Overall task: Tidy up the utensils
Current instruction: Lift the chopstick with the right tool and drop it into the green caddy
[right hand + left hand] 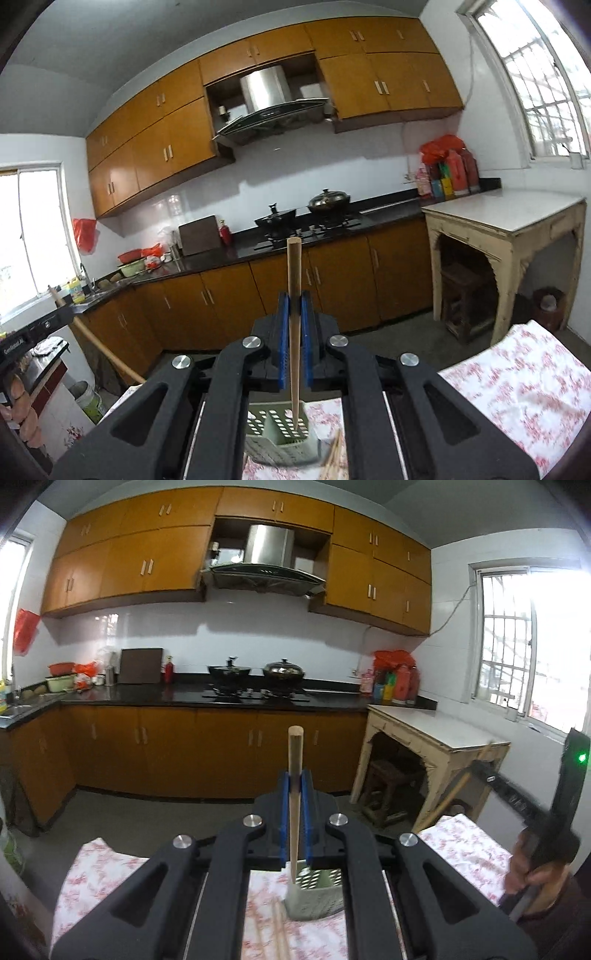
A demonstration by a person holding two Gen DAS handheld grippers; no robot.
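Left gripper [294, 786] jaws pinching 1 upright chopstick [295, 797], tip over the green perforated utensil holder [314, 893] on floral cloth [110, 871], right gripper [294, 306] pinching another chopstick [294, 332] above the holder's compartments, loose chopsticks [279, 934] beside the holder, open floor beyond the cloth's edge

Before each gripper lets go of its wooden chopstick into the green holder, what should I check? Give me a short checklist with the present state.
1. Left gripper shut on its wooden chopstick: ok.
2. Right gripper shut on its own wooden chopstick: ok.
3. Left stick's tip over the perforated green plastic holder: cannot tell; it is at the holder's left edge.
4. Right stick's tip inside the holder: ok.
5. Holder upright on the floral cloth: ok.
6. Loose chopsticks lie beside the holder: not ok, unsorted.
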